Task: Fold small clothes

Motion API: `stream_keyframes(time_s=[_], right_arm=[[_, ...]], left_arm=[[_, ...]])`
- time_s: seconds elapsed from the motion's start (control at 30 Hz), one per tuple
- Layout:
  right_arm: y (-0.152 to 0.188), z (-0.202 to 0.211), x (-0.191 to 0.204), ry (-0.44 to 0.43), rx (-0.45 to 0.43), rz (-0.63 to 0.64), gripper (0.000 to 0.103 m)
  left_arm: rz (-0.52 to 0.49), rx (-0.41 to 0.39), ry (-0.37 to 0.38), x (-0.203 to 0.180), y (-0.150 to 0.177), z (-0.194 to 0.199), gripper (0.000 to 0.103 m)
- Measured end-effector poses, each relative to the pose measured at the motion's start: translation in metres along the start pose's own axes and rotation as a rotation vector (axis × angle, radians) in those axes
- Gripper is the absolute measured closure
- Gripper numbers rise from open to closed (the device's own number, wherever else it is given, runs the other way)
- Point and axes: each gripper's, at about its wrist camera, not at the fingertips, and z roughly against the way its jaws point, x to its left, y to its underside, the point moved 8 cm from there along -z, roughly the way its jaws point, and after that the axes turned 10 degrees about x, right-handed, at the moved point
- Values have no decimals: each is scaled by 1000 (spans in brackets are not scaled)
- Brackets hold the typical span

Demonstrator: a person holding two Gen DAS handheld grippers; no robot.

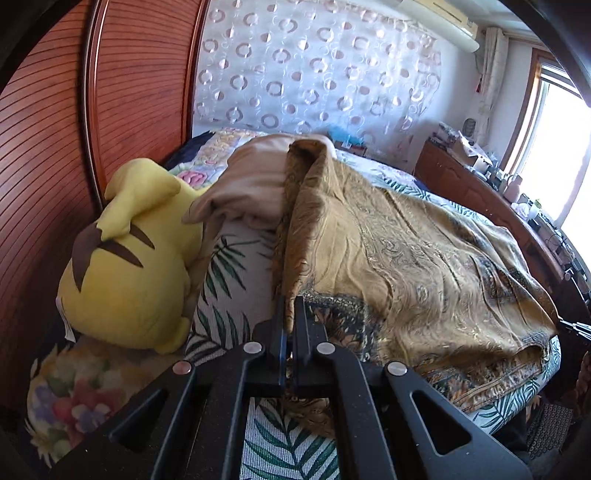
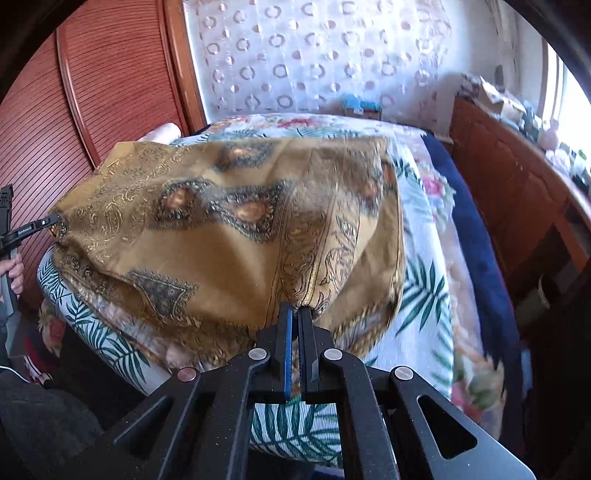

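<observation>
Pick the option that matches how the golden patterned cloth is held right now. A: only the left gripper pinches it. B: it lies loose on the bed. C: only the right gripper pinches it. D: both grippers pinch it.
D: the left gripper and the right gripper are each shut on an edge of the golden patterned cloth.

You were in a home bedroom, bed (image 1: 236, 280) in leaf-print sheets, yellow plush toy (image 1: 129, 266), wooden headboard (image 1: 48, 147), wall air conditioner (image 1: 439, 22), sunlit window (image 1: 557, 147).

Left gripper (image 1: 290, 314) jaws pinched together, right gripper (image 2: 295, 317) jaws likewise closed, person's left hand (image 2: 13, 271) gripping its handle.
</observation>
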Motion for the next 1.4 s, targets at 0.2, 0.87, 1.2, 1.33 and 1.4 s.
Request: stream_keyframes(time_s=[0.2, 0.87, 1.2, 1.33, 1.4], right_arm=[[5, -1, -2, -11, 3, -30, 101], [-24, -1, -23, 56, -64, -26, 75], [-45, -53, -29, 75, -5, -91, 75], [-47, -52, -22, 66, -8, -63, 95], [-45, -43, -19, 67, -25, -50, 100]], left_arm=[[1, 18, -4, -2, 3, -5, 101], [-97, -37, 14, -37, -6, 11, 28], [-86, -20, -11, -33, -1, 4, 28], [-71, -17, -15, -28, -1, 3, 28], [-66, -17, -20, -27, 0, 2, 28]])
